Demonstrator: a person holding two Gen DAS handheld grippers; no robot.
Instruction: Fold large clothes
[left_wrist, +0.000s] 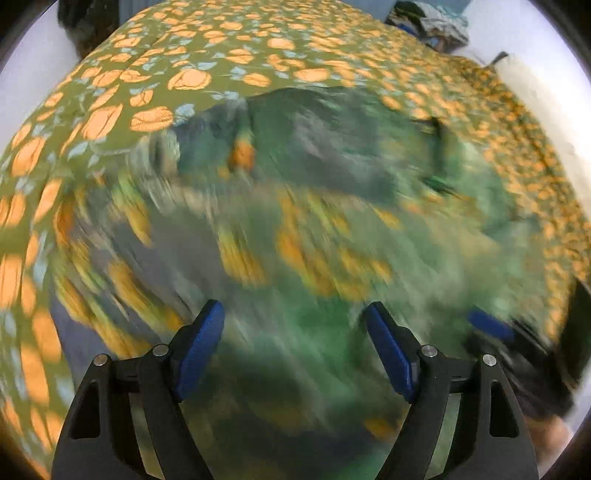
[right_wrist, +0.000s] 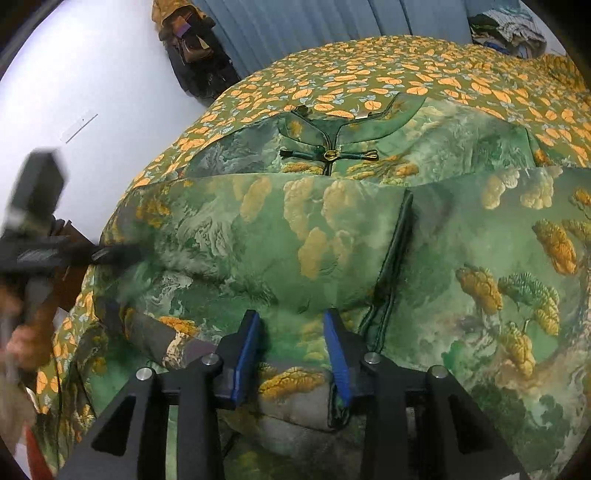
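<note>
Olive bedding printed with orange blossoms (right_wrist: 424, 70) covers the bed we work on, with a pleated blue-grey curtain (right_wrist: 314, 22) behind it at twelve o'clock and a white wall off to nine o'clock.

On that cover lies our green brocade garment (right_wrist: 332, 229), a quilted-looking jacket with woven golden trees and clouds. Its stand collar and knotted frog fastening (right_wrist: 328, 153) sit at twelve o'clock in the right wrist view, and both sides appear folded in toward the middle, meeting along a dark piped edge (right_wrist: 395, 251) that runs down toward six o'clock.

We judge the cloth thick and fairly stiff for fabric, with a smooth satin face that may slip between pads. It looks bulky enough to hold a soft crease rather than a sharp one, and probably heavy enough that one corner alone would drag. Taking hold at the piped hems or at a doubled fold edge seems safest, since single layers could slide.

Our right gripper (right_wrist: 291, 354) points down at the near hem at six o'clock, its fingers (right_wrist: 245, 354) narrowly apart with a ridge of brocade between them; we cannot tell whether the pads press on it. Our left gripper (left_wrist: 295, 347) has its fingers (left_wrist: 201, 347) spread wide with nothing between, above the blurred garment; from the right wrist view it sits at nine o'clock by the jacket's left edge.

A heap of other clothes (right_wrist: 509, 29) waits at one o'clock.
</note>
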